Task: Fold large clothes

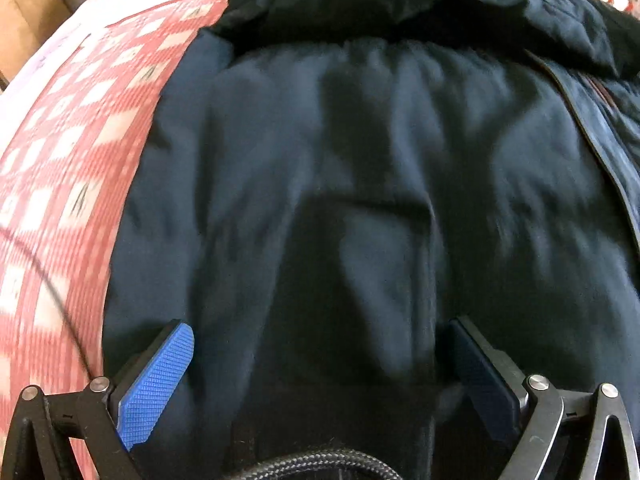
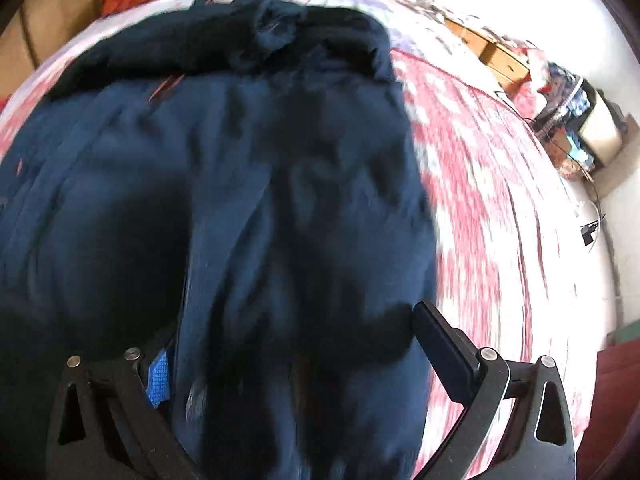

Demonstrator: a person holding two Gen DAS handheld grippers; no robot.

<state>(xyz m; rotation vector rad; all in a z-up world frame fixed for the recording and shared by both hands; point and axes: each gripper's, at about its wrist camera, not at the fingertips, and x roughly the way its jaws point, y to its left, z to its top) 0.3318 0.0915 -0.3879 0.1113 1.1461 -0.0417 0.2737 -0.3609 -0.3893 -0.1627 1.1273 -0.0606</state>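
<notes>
Here my left gripper (image 1: 320, 380) has its fingers spread wide over one dark navy jacket (image 1: 360, 200), gripping nothing. The jacket lies on the bed's red-and-white checked cover (image 1: 60, 160), bare along the jacket's left edge. My right gripper (image 2: 296, 360) is wide too, cloth bunched between its fingers; checked cover lies free rightward. The jacket's black hood (image 2: 280, 40) lies crumpled at the far end.

Navy jacket (image 1: 360, 160) spread on red-checked bed cover (image 1: 72, 152)
</notes>
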